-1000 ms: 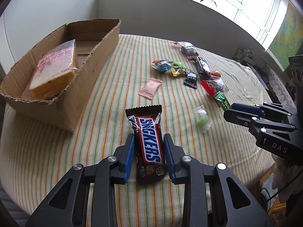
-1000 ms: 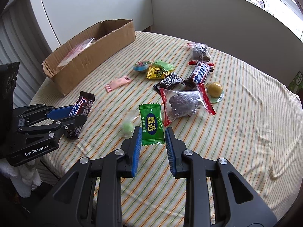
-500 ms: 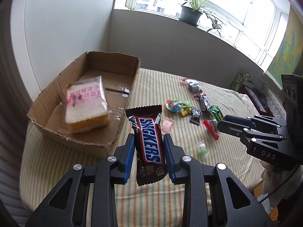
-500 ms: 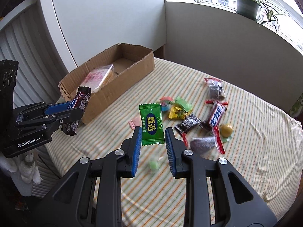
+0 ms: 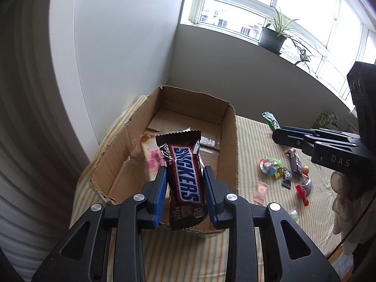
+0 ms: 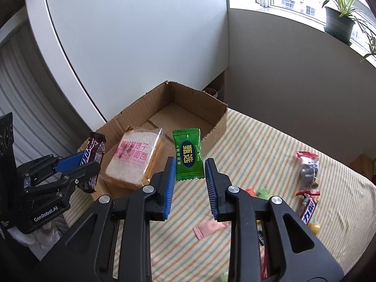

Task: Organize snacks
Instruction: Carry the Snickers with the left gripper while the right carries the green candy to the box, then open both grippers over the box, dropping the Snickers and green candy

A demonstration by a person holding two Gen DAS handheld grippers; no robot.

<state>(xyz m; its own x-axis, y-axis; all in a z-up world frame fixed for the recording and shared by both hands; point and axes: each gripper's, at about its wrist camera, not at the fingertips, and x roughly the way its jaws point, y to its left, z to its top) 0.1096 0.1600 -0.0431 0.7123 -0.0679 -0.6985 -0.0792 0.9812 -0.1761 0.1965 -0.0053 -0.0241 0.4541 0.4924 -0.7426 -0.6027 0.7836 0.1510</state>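
since a second ago both grippers have risen from the table and swung toward the box: the left gripper, clamped on the snickers, now hangs over the box's near end, and the right gripper, pinching the green candy, sits just off the box's right wall. the bread pack lies in the box, partly hidden behind the snickers in the left view, while the other snacks stay scattered on the striped cloth.
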